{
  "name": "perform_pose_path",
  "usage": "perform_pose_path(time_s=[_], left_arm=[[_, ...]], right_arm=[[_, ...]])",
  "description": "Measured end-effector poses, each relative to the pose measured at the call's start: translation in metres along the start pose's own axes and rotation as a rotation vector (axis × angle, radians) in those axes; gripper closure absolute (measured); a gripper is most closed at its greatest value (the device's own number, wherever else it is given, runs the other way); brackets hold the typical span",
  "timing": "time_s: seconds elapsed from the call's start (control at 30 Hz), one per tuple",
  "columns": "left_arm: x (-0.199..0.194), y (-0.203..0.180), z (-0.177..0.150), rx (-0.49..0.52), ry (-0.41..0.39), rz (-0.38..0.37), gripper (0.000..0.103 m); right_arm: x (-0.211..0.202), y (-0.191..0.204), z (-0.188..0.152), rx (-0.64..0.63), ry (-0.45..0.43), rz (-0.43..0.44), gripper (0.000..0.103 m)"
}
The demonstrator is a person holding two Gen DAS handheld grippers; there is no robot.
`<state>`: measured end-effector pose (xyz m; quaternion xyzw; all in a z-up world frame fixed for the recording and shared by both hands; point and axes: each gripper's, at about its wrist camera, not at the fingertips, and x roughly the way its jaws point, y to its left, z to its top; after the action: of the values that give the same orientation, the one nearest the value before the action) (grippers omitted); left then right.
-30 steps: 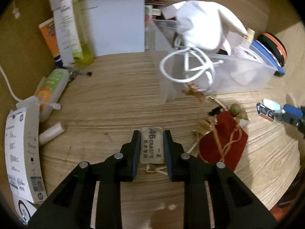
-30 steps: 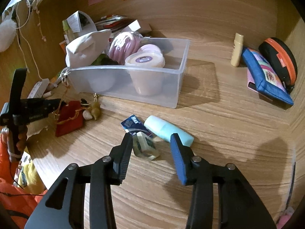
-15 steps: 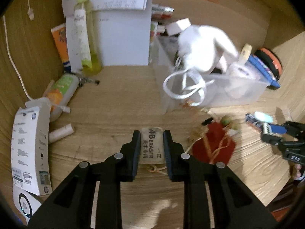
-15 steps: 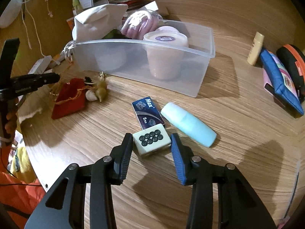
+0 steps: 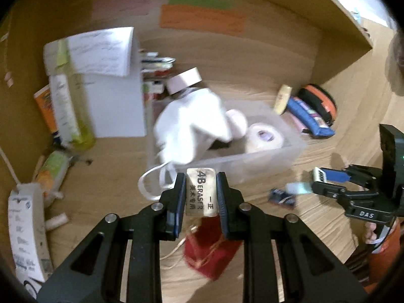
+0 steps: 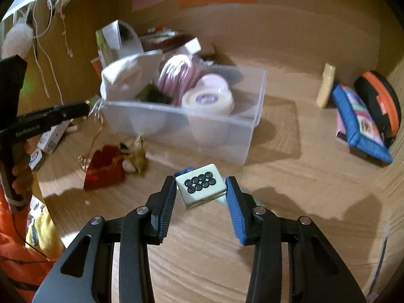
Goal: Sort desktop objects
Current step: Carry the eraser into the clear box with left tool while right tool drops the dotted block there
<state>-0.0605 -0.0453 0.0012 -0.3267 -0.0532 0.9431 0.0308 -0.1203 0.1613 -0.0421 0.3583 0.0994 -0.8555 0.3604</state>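
Note:
My left gripper [image 5: 200, 181] is shut on a beige 4B eraser [image 5: 201, 192] and holds it in the air in front of the clear plastic bin [image 5: 252, 162]. My right gripper [image 6: 200, 189] is shut on a white mahjong tile [image 6: 201, 185] with black rings, lifted above the desk in front of the bin [image 6: 192, 128]. The bin holds a white cloth bag [image 5: 189, 126], a pink ball [image 6: 179, 75] and round tubs [image 6: 208, 98]. The right gripper [image 5: 328, 180] also shows in the left wrist view, the left one [image 6: 50, 115] in the right wrist view.
A red pouch [image 6: 106, 168] with charms lies on the desk left of the tile. A mint tube [image 5: 298, 188] and blue packet [image 5: 281, 198] lie below the right gripper. A blue pencil case [image 6: 361, 126], orange case [image 6: 381, 101] and cream tube [image 6: 325, 84] sit at right. Bottles [image 5: 65, 111] and boxes stand at left.
Both grippers rose from the desk with their objects. The left moved toward the bin with the eraser; the right lifted the tile, which it closed on within the last second.

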Motion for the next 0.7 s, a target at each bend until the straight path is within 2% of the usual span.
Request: perform_pose_path(time_s=[0.17,0.33,0.7], left_arm=[[0.010,-0.023,0.013,0.036,-0.013,-0.046,0.080],[0.029,-0.038,0.025,0.050,0.011,-0.065,0.080],[0.062,-0.049,0.040,0.076,0.050,-0.090,0.080]], right_arm=[[0.000,-0.010,0.015,0.010,-0.032,-0.002,0.066],[0.005,-0.017,0.029,0.002,-0.045,-0.002,0.066],[0.017,-0.031,0.047,0.010,-0.043,0.004,0.066]])
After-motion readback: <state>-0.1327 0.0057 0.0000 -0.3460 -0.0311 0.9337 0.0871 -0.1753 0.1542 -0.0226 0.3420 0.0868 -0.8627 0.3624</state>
